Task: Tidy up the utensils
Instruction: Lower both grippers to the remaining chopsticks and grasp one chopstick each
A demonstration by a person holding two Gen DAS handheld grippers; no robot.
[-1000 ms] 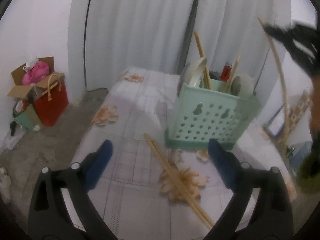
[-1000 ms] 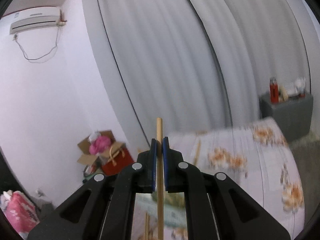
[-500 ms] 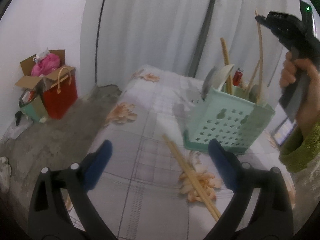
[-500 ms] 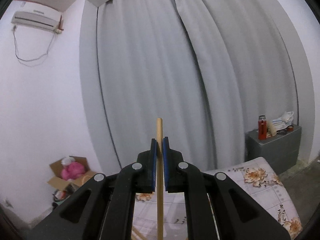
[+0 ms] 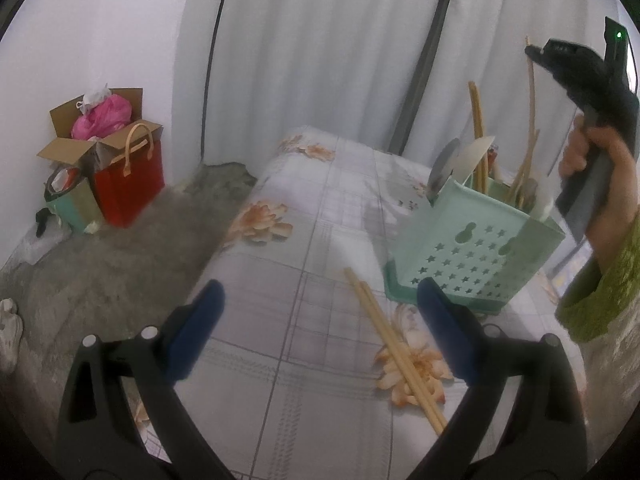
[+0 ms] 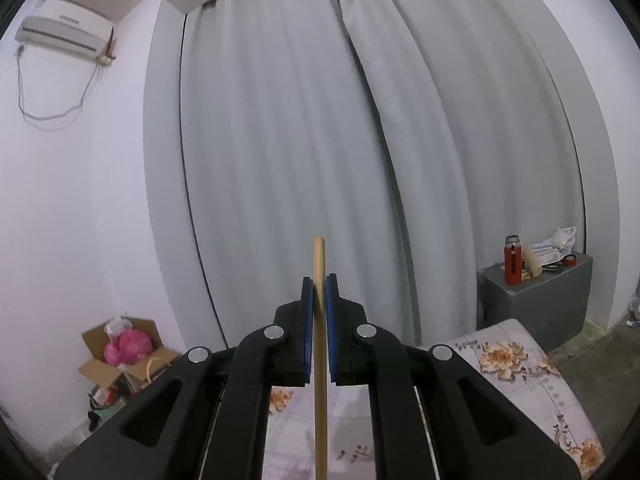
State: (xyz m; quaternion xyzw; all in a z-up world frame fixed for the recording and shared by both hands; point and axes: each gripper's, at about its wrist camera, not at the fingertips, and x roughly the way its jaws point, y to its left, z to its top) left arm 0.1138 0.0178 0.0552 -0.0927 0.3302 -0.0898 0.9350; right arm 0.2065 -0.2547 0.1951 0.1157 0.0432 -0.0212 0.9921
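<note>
The left gripper [image 5: 320, 312] hangs with its jaws spread wide and nothing between them, low over a flowered tablecloth [image 5: 340, 208]; two chopsticks [image 5: 394, 354] lie side by side on the cloth between its fingers, just near of a green basket [image 5: 476, 256] pierced with stars; the basket holds several upright sticks and pale utensils, too crowded to count; the right gripper [image 6: 319, 280] is clamped on one chopstick [image 6: 319, 344], held upright above the basket's far right side, its lower end going down among the others; to the far left on the floor stand a red bag [image 5: 128, 184] and one cardboard box [image 5: 80, 128]; a grey curtain [image 6: 300, 140] hangs behind; a grey cabinet [image 6: 536, 292] stands far right.
</note>
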